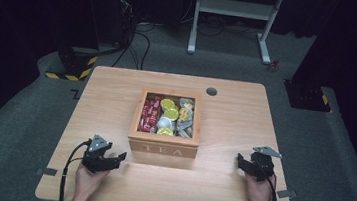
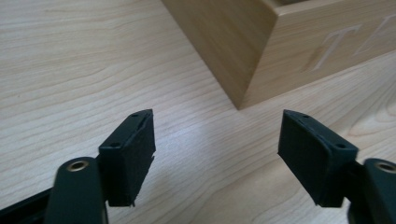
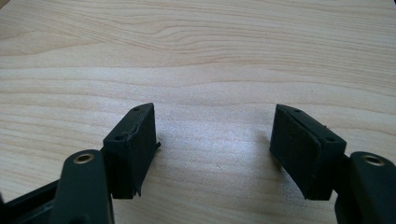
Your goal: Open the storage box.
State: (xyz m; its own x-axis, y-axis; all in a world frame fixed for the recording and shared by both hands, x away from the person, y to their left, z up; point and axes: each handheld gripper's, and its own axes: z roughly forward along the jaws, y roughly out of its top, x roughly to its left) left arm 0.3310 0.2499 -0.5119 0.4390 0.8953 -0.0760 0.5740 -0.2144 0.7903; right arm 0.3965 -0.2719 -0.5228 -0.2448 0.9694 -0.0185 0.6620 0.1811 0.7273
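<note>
An open wooden box (image 1: 162, 148) marked TEA stands in the middle of the table. Inside it lie red packets (image 1: 150, 113), yellow packets (image 1: 170, 108) and grey packets (image 1: 185, 116) in separate rows. My left gripper (image 1: 119, 157) rests on the table just left of the box's front corner, open and empty. The left gripper view has that box corner (image 2: 243, 60) close ahead, beyond the open left gripper (image 2: 217, 135). My right gripper (image 1: 240, 161) sits to the right of the box, also open and empty. Bare wood lies between the jaws of the right gripper (image 3: 214, 135).
The wooden table (image 1: 235, 116) has a round grey cable hole (image 1: 211, 91) at its back. Grey tabs (image 1: 46, 171) stick out at the front corners. Beyond the table stand a white desk frame (image 1: 233, 16) and dark equipment with striped bases (image 1: 71, 69).
</note>
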